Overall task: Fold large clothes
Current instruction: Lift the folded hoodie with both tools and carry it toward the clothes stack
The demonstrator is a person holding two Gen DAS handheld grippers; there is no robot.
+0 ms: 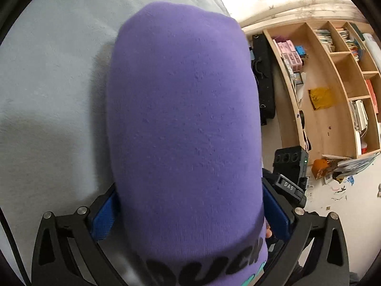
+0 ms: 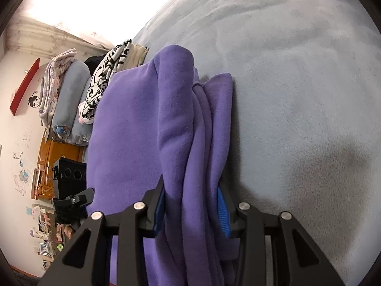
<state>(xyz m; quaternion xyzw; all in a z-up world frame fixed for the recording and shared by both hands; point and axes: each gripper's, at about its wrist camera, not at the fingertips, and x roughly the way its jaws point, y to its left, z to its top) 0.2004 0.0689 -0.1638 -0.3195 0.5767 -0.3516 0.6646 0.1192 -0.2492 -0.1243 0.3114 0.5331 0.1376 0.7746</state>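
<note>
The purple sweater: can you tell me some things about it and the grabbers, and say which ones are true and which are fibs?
1. The purple sweater lies on a pale blue-grey blanket. True.
2. The right gripper is empty. False: its blue pads pinch a bunch of the sweater's folds.
3. The left gripper has the folded sweater between its wide-apart fingers. True.
4. The sweater has no writing on it. False: the left wrist view shows black letters near its lower edge.
5. A wooden bookshelf stands beside the bed. True.
</note>
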